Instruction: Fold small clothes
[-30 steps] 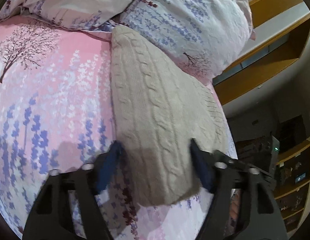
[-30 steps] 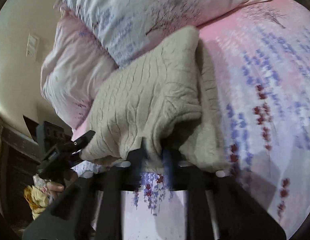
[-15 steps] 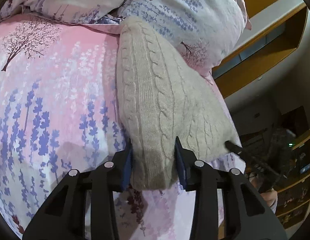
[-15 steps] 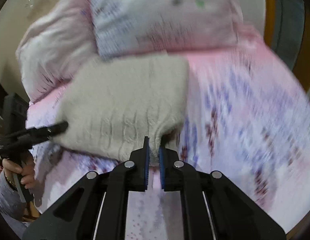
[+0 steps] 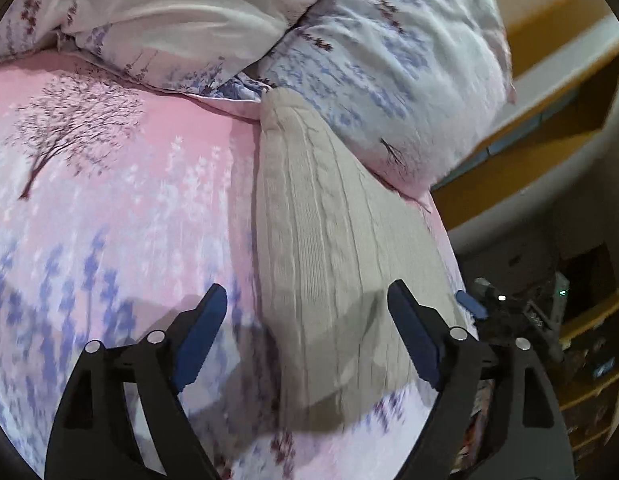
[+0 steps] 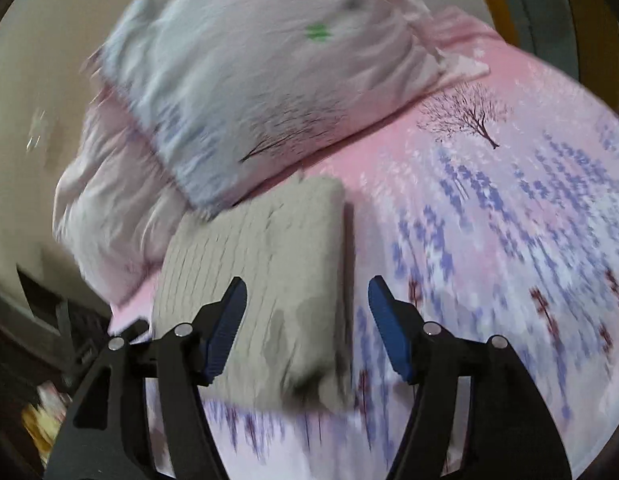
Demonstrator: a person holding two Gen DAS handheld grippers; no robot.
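A beige cable-knit garment (image 5: 333, 264) lies folded flat on the pink flowered bedsheet (image 5: 109, 220), its far end against the pillows. My left gripper (image 5: 307, 300) hovers over its near end, jaws opening, the pads clear of the knit. In the right wrist view the same garment (image 6: 265, 280) lies as a tidy rectangle. My right gripper (image 6: 307, 292) is just above its near right corner, jaws opening, the pads not touching it. The right gripper's blue tip (image 5: 471, 306) shows past the garment's right edge in the left wrist view.
Two flowered pillows (image 5: 389, 64) are stacked at the head of the bed, touching the garment's far end. A wooden shelf unit (image 5: 589, 360) and dark furniture stand beyond the bed's right edge. The sheet (image 6: 509, 240) stretches wide beside the garment.
Both grippers have let go of the garment and opened. The right one was shut on its edge; the garment now lies flat in a rectangle. Both have drawn back slightly.
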